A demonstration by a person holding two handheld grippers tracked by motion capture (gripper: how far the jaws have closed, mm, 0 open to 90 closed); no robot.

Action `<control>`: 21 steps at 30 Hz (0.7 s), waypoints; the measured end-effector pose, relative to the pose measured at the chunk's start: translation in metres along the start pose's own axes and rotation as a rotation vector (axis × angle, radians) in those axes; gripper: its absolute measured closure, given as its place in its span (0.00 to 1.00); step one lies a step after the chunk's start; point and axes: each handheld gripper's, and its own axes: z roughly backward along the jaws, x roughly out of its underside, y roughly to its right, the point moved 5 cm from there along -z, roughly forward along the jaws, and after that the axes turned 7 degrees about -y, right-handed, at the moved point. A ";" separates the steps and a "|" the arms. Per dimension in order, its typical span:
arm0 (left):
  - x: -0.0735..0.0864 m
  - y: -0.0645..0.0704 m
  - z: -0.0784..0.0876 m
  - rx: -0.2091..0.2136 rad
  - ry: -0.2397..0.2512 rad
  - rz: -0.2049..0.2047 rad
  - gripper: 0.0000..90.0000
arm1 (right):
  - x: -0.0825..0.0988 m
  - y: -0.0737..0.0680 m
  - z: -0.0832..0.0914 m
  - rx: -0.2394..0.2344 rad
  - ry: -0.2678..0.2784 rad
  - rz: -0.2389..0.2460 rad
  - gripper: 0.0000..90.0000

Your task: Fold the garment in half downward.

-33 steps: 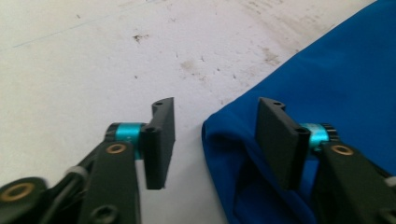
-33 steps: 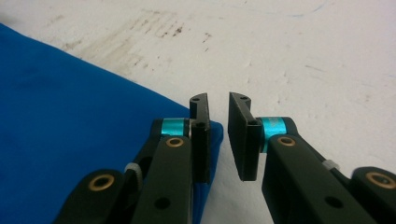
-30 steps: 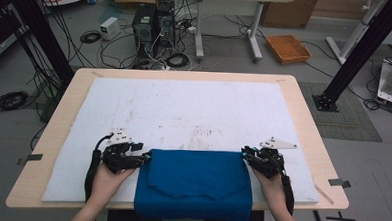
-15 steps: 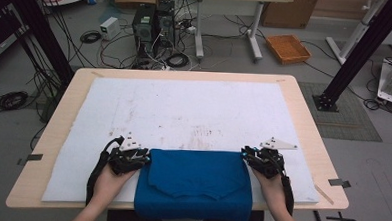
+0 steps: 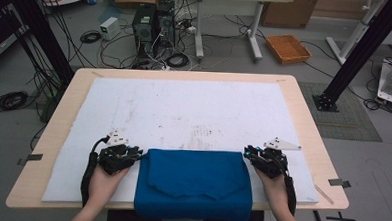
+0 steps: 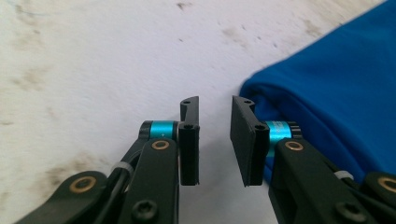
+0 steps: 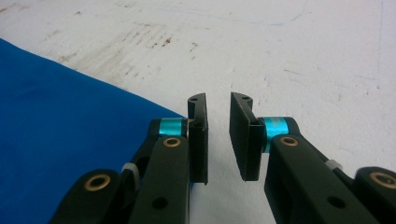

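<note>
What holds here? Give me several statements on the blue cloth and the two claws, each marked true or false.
1. The blue cloth lies folded at the near table edge. True.
2. The left claw clamps the cloth. False: its jaws, which have just been opening a little, hold nothing; the cloth lies beside one jaw.
3. The right claw has a bare gap between its jaws. True.
4. The cloth covers the whole white mat. False: most of the mat is bare.
5. An orange tray sits on the floor. True.
</note>
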 end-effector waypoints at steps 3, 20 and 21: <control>-0.009 0.002 0.002 0.060 0.046 0.027 0.73 | -0.003 0.000 0.000 -0.009 0.009 -0.016 0.84; -0.019 0.018 -0.030 0.084 -0.070 0.003 0.62 | -0.001 -0.001 -0.027 -0.084 -0.131 -0.095 0.71; -0.019 0.019 -0.029 0.084 -0.069 0.009 0.62 | -0.001 -0.001 -0.026 -0.089 -0.131 -0.095 0.71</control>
